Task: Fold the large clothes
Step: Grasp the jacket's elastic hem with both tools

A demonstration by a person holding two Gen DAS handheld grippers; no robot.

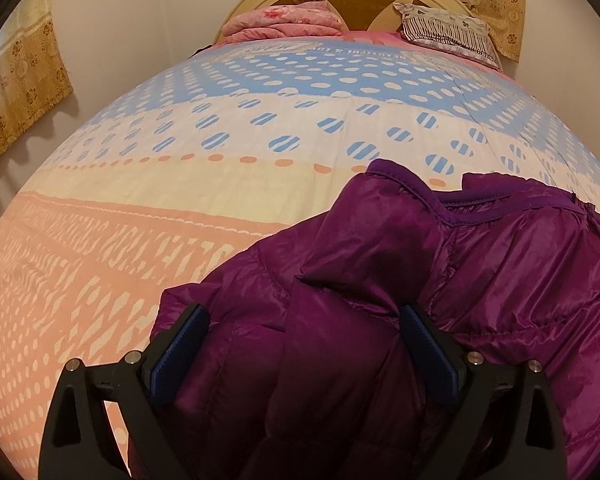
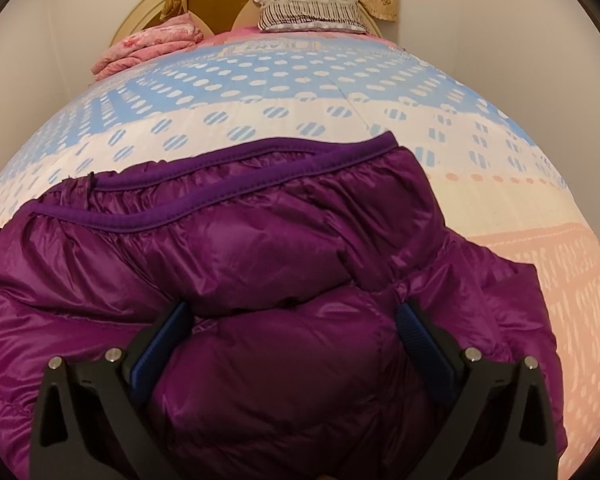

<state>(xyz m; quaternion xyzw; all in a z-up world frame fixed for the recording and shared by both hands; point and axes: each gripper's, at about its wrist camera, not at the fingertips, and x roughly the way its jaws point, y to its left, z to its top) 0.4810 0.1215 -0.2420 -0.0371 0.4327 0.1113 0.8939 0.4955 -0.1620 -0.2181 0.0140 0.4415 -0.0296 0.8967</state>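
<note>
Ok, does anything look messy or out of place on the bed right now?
Only the purple puffer jacket: it lies bunched and creased on the bedspread, not yet folded flat. No damage or spill is visible.

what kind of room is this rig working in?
Almost certainly a bedroom. A bed with a patterned bedspread fills both views, a rounded headboard stands at the far end with a pillow against it, and a purple puffer jacket lies on the bed.
</note>
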